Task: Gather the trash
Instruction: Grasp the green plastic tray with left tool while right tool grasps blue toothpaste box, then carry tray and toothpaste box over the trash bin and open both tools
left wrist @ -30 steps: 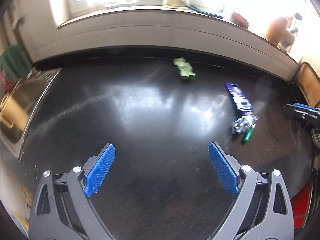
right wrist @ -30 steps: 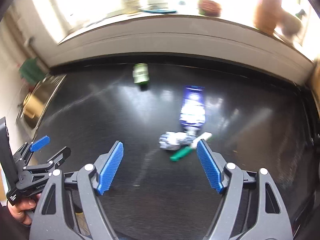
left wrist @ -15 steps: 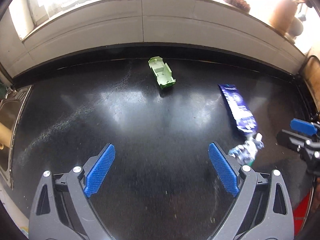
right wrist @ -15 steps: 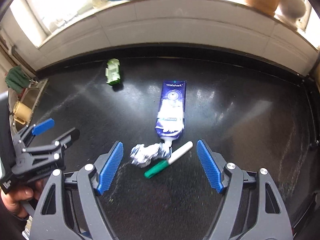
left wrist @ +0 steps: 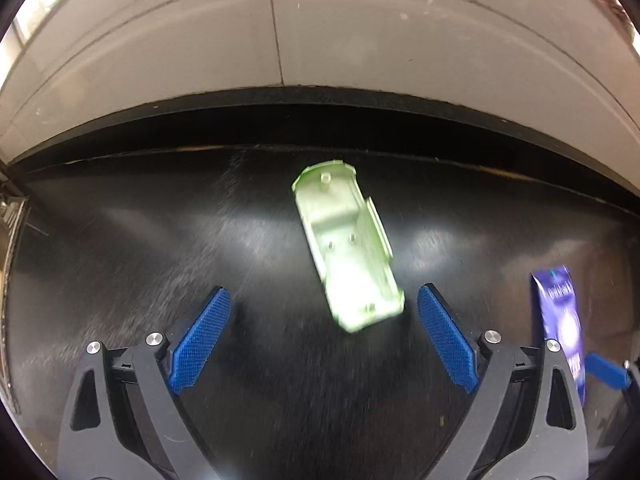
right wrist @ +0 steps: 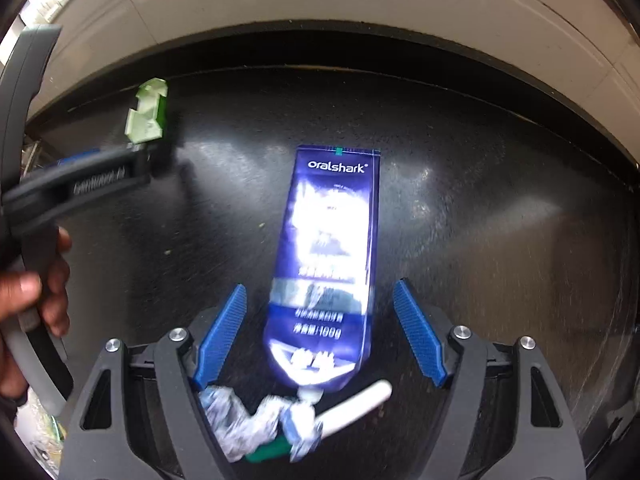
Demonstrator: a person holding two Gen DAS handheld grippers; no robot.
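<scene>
- Black countertop [right wrist: 500,208] runs back to a pale tiled wall [left wrist: 360,40].
- Right gripper [right wrist: 320,328] is spread wide, straddling the lower end of a blue toothpaste tube [right wrist: 328,248] lying flat on the countertop.
- Left gripper [left wrist: 320,332] is spread too, holding nothing, just short of a green plastic piece [left wrist: 348,248] left of the tube.
- Crumpled foil [right wrist: 240,420] and a green-and-white marker [right wrist: 352,404] lie touching the tube's cap end.

This looks like a home kitchen or washroom: a glossy black tabletop [right wrist: 480,208] runs under a pale tiled upstand [left wrist: 360,40] with grout joints, and a squeezed Oralshark toothpaste tube [right wrist: 328,264] lies there.
</scene>
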